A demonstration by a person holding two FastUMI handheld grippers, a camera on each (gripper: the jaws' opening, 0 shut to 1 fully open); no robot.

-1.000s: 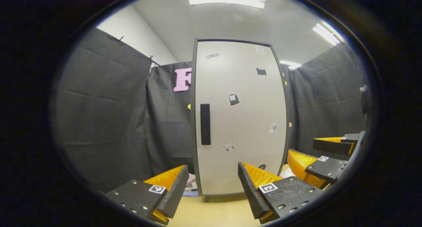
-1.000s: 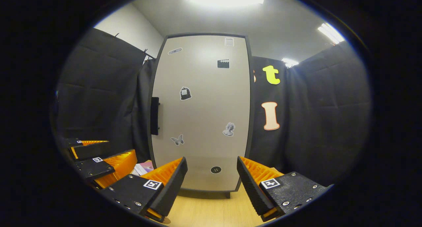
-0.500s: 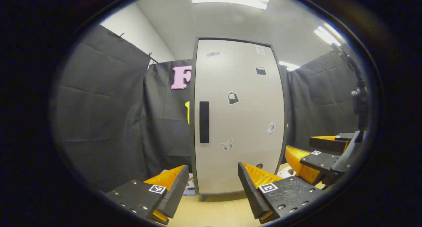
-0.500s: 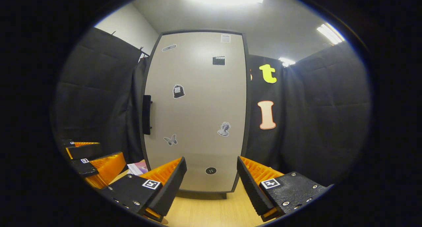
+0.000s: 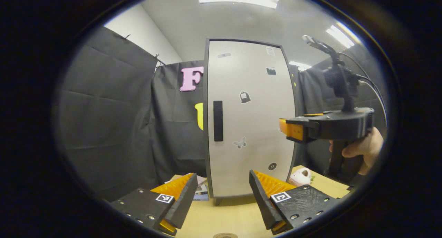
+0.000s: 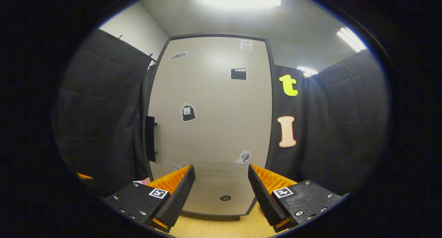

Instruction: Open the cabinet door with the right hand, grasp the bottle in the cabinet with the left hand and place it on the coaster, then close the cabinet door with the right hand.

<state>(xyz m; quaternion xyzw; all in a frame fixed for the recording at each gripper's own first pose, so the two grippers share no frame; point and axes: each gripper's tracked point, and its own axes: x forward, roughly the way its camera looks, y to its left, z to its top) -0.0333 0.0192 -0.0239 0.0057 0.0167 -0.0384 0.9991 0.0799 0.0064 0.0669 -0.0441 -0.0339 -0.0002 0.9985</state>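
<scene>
Cabinet door (image 5: 250, 120): closed, tall, smooth pale-grey panel in a dark frame, small stickers on it.
Handle (image 5: 218, 121): flat black bar near the door's left edge.
Left claw (image 5: 222, 196): wide, holding nothing, low before the door.
Right claw (image 6: 221, 191): wide, holding nothing, facing the door.
Table (image 5: 224, 220): light wood, beneath the cabinet.
</scene>
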